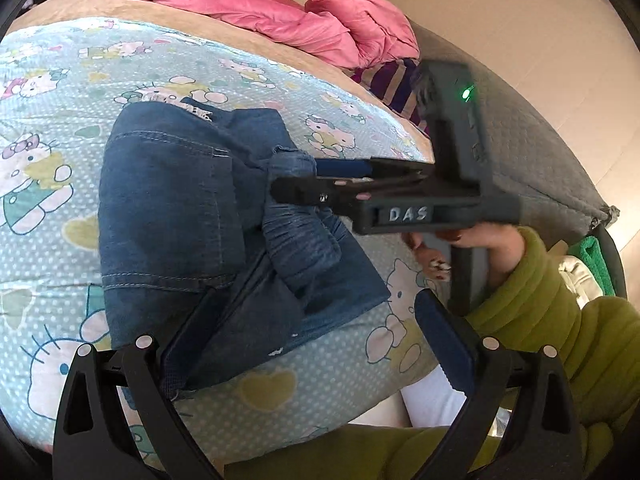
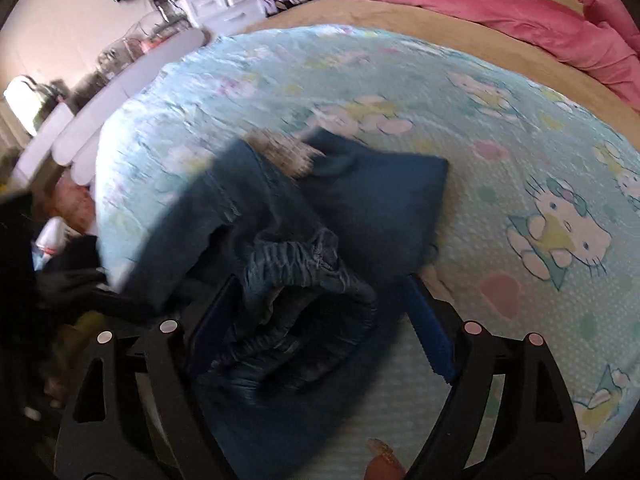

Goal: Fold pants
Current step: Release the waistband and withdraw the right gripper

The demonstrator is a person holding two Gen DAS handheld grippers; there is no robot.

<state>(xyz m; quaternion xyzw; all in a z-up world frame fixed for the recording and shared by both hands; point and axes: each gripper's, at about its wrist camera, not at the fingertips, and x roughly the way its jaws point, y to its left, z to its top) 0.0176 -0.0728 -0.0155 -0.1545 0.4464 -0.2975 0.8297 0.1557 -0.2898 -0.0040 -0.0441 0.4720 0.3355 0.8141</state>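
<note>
Blue denim pants [image 1: 172, 208] lie partly folded on a light-blue cartoon-print sheet [image 1: 56, 184]. In the left wrist view my left gripper [image 1: 316, 336] is open, its left finger resting on the lower edge of the denim. My right gripper [image 1: 296, 184] reaches in from the right over the bunched cuffs [image 1: 300, 240]. In the right wrist view my right gripper [image 2: 320, 320] is open, its fingers astride the bunched cuffs [image 2: 308, 272], nothing clamped. The pants [image 2: 372, 192] are blurred there.
A pink duvet [image 1: 248, 8] lies along the far side of the bed. A grey mattress edge [image 1: 532, 152] drops off at the right. White drawers and clutter [image 2: 216, 0] stand beyond the bed's far left. My green sleeve [image 1: 540, 312] is at the lower right.
</note>
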